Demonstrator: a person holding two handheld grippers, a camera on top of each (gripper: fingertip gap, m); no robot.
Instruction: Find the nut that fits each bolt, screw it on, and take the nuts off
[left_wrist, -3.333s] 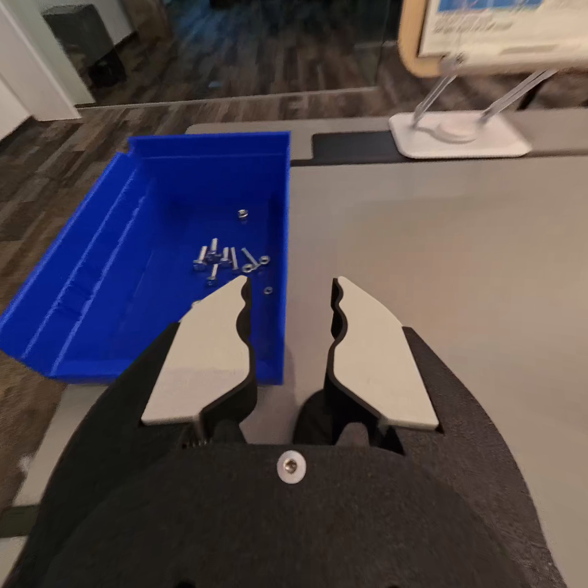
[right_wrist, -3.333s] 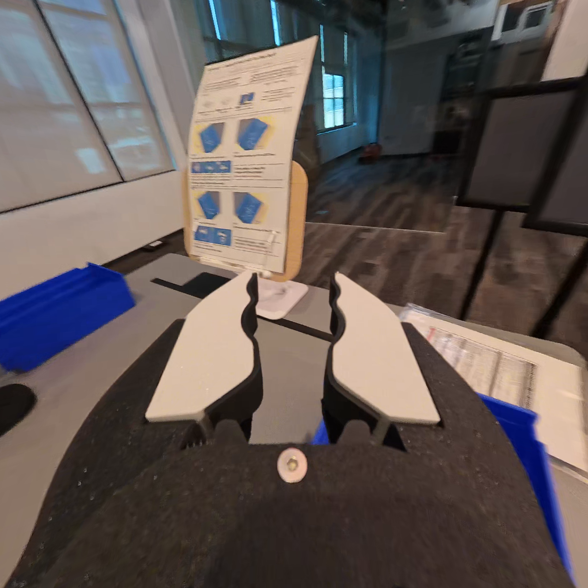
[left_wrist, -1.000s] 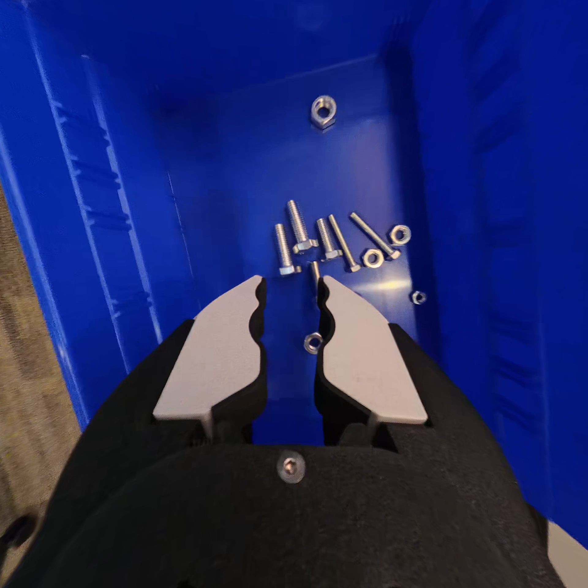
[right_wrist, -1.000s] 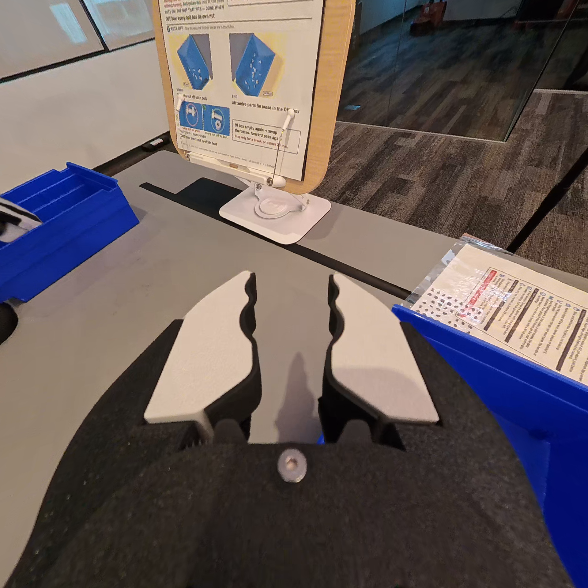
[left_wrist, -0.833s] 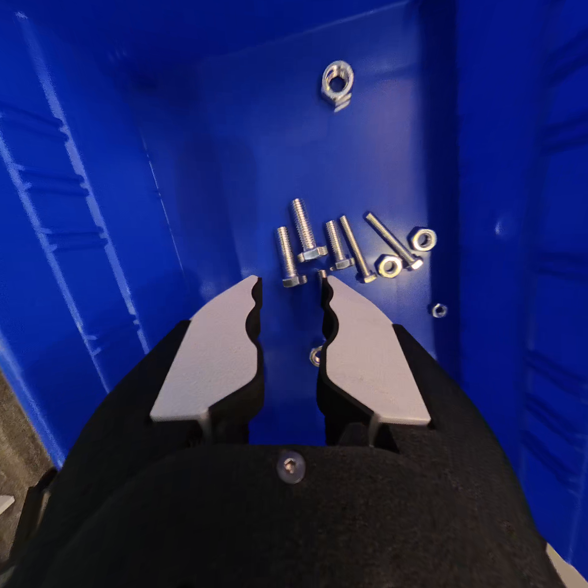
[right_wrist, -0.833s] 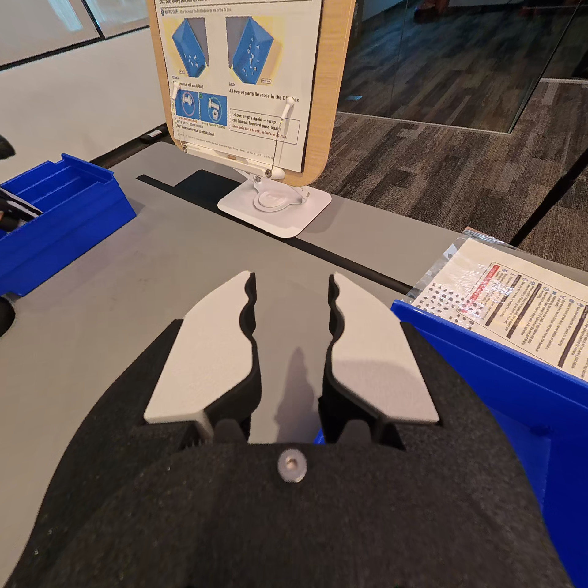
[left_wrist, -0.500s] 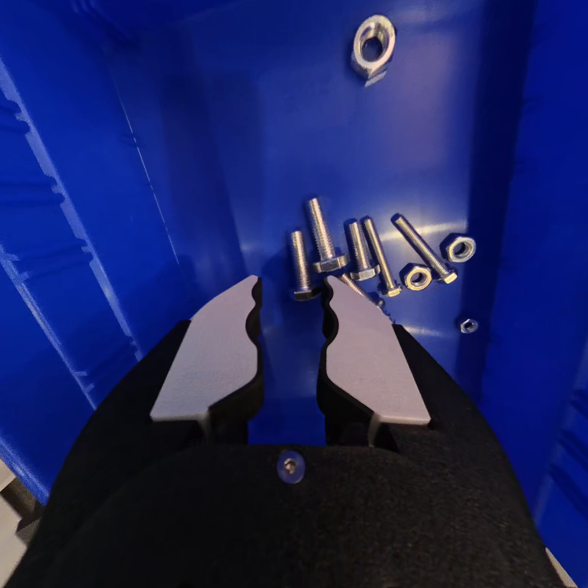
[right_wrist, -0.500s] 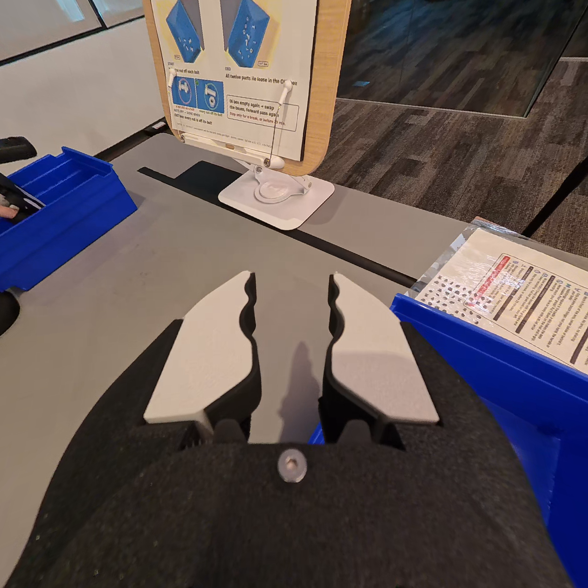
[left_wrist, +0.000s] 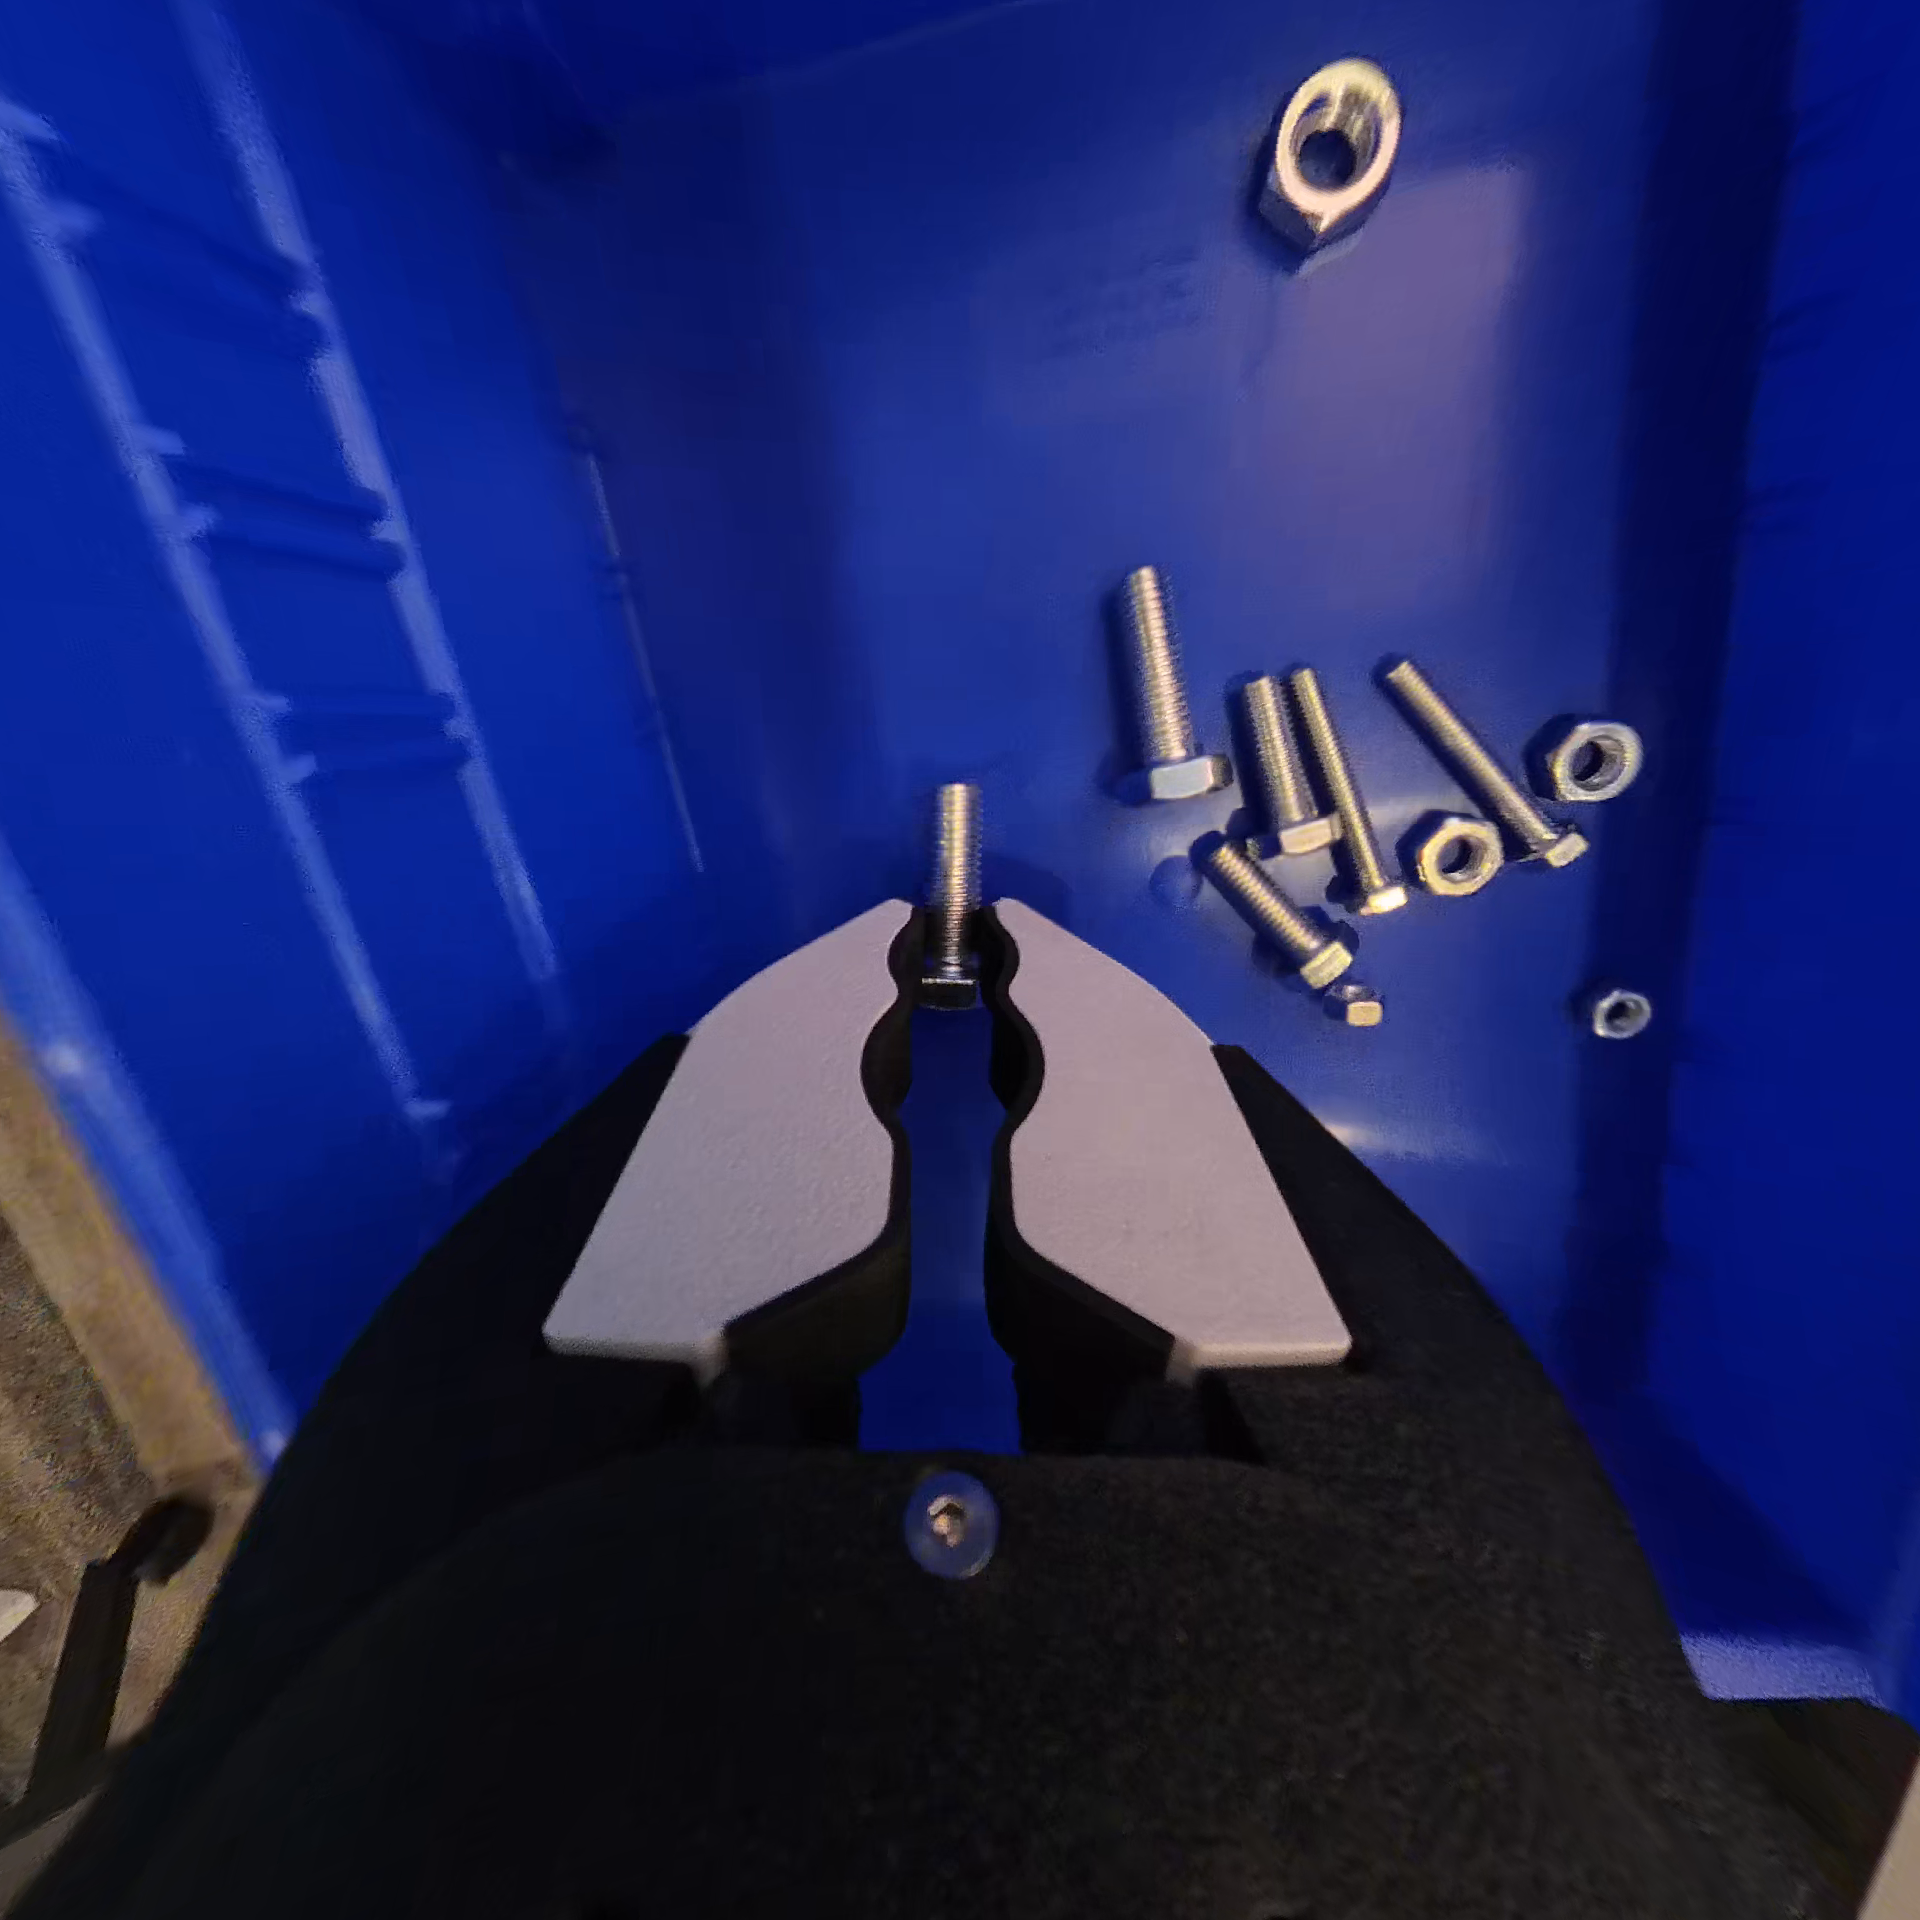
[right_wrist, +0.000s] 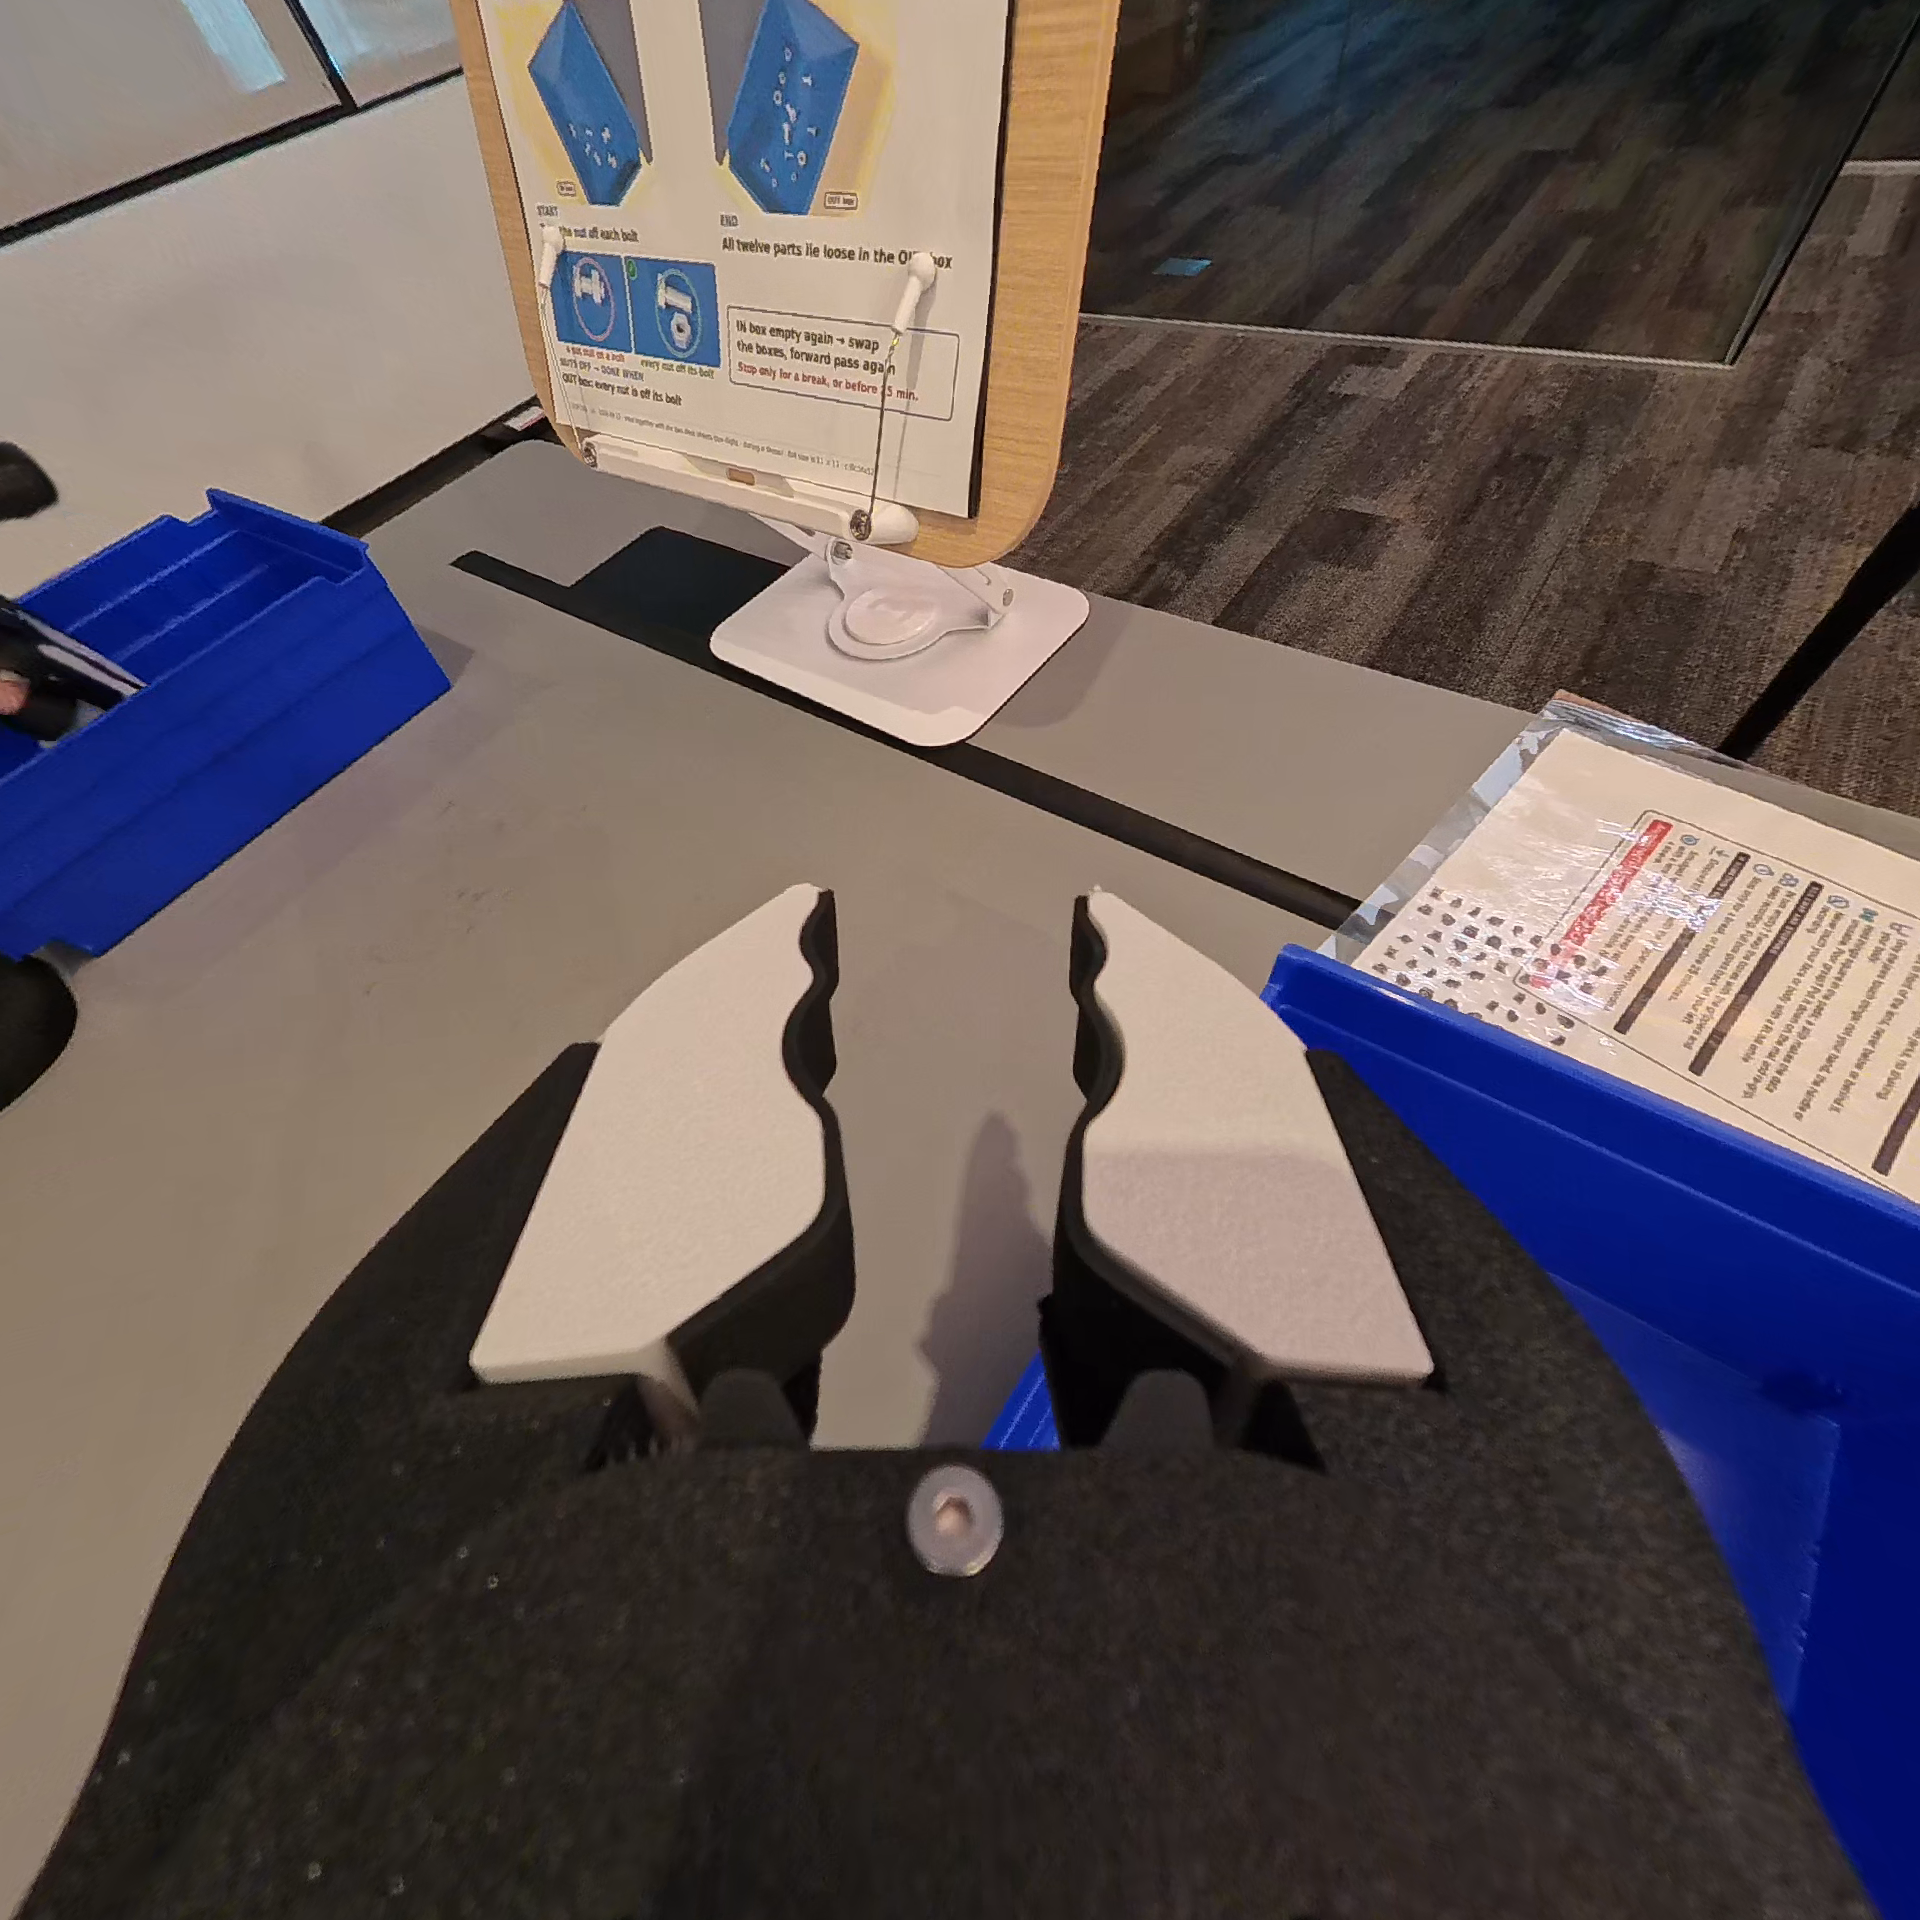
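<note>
My left gripper (left_wrist: 951, 920) is down inside the blue bin (left_wrist: 312, 644), and its tips are pinched on a short hex bolt (left_wrist: 952, 883), clamped near the head with the threaded shank poking forward past the fingertips. Just right of the tips, on the bin floor, a small bolt (left_wrist: 1273, 914) lies at a slant with a tiny nut (left_wrist: 1359, 1006) by its head, and another tiny nut (left_wrist: 1621, 1012) sits apart nearer the right wall. A little farther in are a stubby bolt (left_wrist: 1276, 764) and a thin long bolt (left_wrist: 1340, 784) side by side, a medium nut (left_wrist: 1457, 854) just right of them, then a second long bolt (left_wrist: 1475, 764) on a diagonal and one more nut (left_wrist: 1590, 761) beyond its head. A thick bolt (left_wrist: 1158, 691) lies left of that group. Well beyond, alone toward the far end, rests the large nut (left_wrist: 1330, 145).

Over on my right, the right gripper (right_wrist: 954, 906) has its fingers spread with nothing between them, hovering above the grey tabletop (right_wrist: 520, 935). A second blue bin (right_wrist: 1558, 1205) is close on the right, with a plastic-covered printed sheet (right_wrist: 1662, 935) behind it. Farther off to the left is the first bin, and at the far edge an instruction board on a white stand (right_wrist: 904, 634).
</note>
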